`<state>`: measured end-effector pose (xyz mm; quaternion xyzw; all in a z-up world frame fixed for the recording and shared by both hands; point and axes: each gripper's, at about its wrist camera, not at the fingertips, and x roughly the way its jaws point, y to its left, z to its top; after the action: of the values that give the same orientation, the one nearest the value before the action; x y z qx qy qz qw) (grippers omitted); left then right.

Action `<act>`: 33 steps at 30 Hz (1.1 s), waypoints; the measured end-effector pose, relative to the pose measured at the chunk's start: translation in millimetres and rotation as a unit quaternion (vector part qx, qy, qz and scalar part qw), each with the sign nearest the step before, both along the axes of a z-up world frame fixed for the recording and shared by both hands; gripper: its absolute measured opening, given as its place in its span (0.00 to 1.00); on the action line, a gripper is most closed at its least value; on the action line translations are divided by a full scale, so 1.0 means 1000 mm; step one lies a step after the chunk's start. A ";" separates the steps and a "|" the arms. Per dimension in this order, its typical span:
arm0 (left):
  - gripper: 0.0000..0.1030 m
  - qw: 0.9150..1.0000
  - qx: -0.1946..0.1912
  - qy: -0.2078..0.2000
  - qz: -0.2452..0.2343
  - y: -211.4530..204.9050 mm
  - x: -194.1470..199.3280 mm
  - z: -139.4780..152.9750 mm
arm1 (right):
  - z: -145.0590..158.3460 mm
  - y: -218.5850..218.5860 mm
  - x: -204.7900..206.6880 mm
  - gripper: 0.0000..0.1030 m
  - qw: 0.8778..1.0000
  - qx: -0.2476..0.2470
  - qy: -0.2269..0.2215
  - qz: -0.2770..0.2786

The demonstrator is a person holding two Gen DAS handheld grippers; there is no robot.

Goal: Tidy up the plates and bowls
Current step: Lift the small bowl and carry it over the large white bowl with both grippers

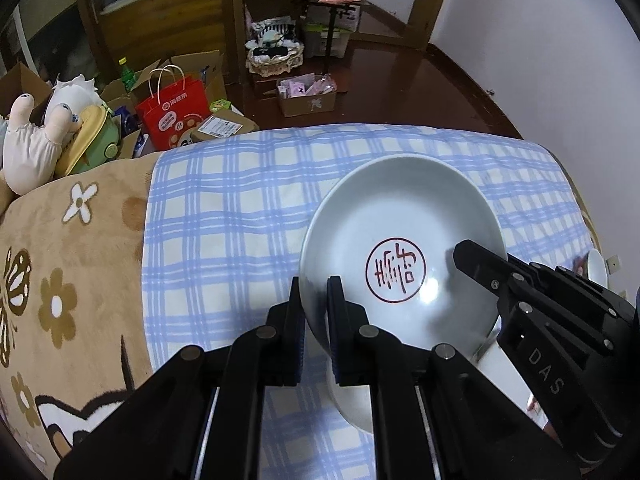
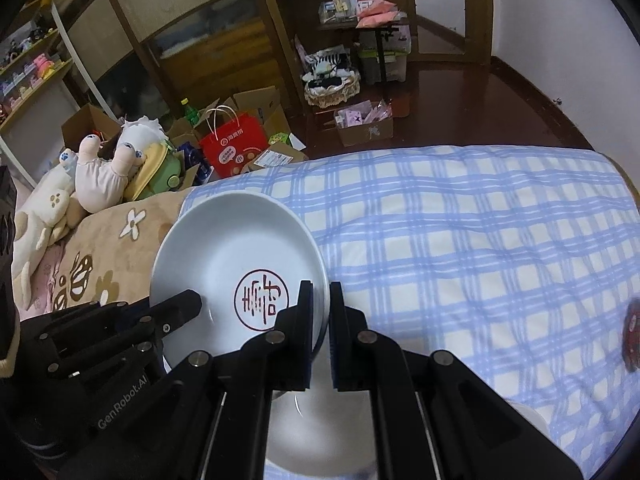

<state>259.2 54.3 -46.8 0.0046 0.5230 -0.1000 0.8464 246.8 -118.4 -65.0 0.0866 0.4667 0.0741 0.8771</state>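
Two-handed carry of a round white ceramic plate [image 1: 400, 240] with a red circular seal mark at its centre. The left gripper [image 1: 314, 312] has its black fingers [image 1: 340, 312] clamped on the plate's left rim; the right gripper [image 2: 320, 320] has its fingers [image 2: 306, 316] clamped on the right rim. The plate hangs tilted above the blue-and-white checked cloth [image 2: 460, 240] spread over the bed. A second white dish [image 2: 320, 428] lies below it on the cloth. A tan flowered blanket [image 1: 60, 280] covers the bed beside the cloth; a red paper bag [image 1: 176, 112] stands on the floor beyond.
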 end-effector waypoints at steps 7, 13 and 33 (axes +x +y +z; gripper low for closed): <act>0.10 1.000 0.010 -0.013 -0.012 -0.012 -0.022 0.015 | 0.011 -0.012 -0.027 0.08 1.000 0.003 -0.014 -0.006; 0.10 1.000 0.010 -0.015 -0.016 -0.018 -0.039 0.021 | 0.016 -0.021 -0.047 0.08 1.000 0.010 -0.023 -0.009; 0.11 0.999 0.011 -0.022 -0.020 -0.025 -0.077 -0.004 | -0.006 -0.025 -0.086 0.08 0.999 -0.005 -0.043 -0.004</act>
<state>182.4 29.3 -50.8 0.0268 0.5052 -0.1110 0.8554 160.7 -143.0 -71.1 0.0810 0.4286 0.0721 0.8970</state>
